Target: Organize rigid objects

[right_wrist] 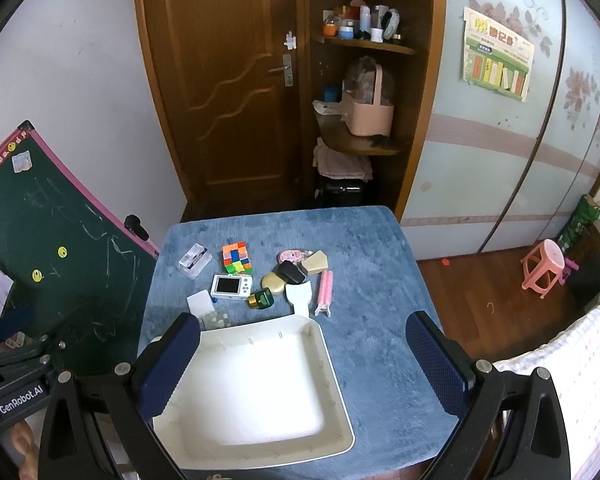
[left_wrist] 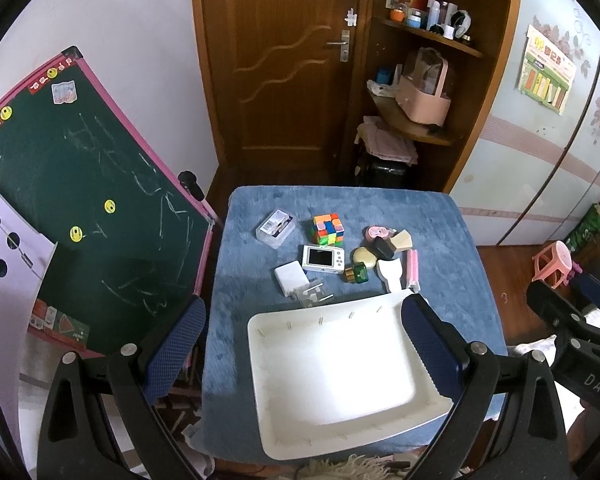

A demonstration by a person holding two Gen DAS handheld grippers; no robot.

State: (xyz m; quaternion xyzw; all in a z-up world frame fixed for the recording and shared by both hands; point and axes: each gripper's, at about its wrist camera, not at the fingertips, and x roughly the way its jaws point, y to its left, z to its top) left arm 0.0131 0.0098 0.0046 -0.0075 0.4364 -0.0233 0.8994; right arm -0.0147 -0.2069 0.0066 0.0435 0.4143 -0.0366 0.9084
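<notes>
A white tray (left_wrist: pixel 260 336) (right_wrist: pixel 332 364) lies empty at the near side of a blue-covered table (left_wrist: pixel 440 240) (right_wrist: pixel 372 272). Behind it sit a colour cube (left_wrist: pixel 327 229) (right_wrist: pixel 237 258), a small white camera (left_wrist: pixel 323 258) (right_wrist: pixel 231 286), a clear box (left_wrist: pixel 275 228) (right_wrist: pixel 195 260), a white block (left_wrist: pixel 291 278) (right_wrist: pixel 199 303), a green jar (left_wrist: pixel 357 273) (right_wrist: pixel 261 298), a gold compact (left_wrist: pixel 365 256) (right_wrist: pixel 274 282), a white scraper (left_wrist: pixel 390 273) (right_wrist: pixel 300 297) and a pink holder (left_wrist: pixel 413 268) (right_wrist: pixel 325 292). My left gripper (left_wrist: pixel 304 354) and right gripper (right_wrist: pixel 306 364) hover open above the tray, holding nothing.
A green chalkboard (left_wrist: pixel 92 200) (right_wrist: pixel 40 248) leans at the table's left. A wooden door (left_wrist: pixel 284 60) and a shelf unit with bottles (left_wrist: pixel 428 36) stand behind. A pink stool (right_wrist: pixel 542 264) sits on the wooden floor at the right, beside a wardrobe (right_wrist: pixel 500 140).
</notes>
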